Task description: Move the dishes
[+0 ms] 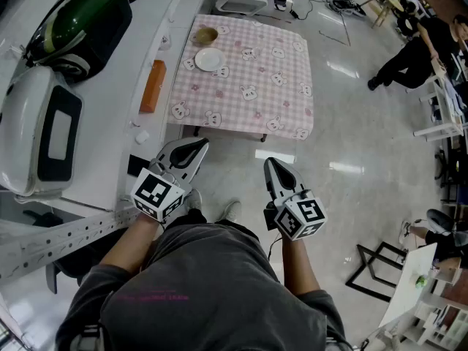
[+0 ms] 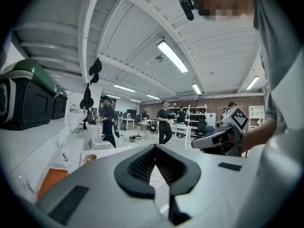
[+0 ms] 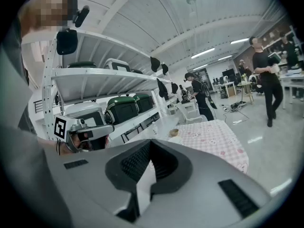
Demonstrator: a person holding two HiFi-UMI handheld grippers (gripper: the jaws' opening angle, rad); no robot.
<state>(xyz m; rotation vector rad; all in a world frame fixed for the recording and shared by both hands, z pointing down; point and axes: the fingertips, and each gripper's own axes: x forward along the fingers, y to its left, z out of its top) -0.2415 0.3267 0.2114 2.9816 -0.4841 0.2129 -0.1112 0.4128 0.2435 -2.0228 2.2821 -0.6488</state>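
While nothing is touched, progress: none
plate (image 1: 208, 59), bowl (image 1: 205, 36): on table (image 1: 252, 75), upper centre
left gripper (image 1: 196, 148), right gripper (image 1: 272, 164): closed, empty

Bright ceiling tubes (image 2: 173, 56) — floor glare, fisheye edges

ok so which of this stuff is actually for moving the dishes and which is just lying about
For the job: white plate, brown bowl, the pink checked table under them, left gripper and right gripper, both shut and empty.
Lying about: orange box on the white shelf, green case, white case.
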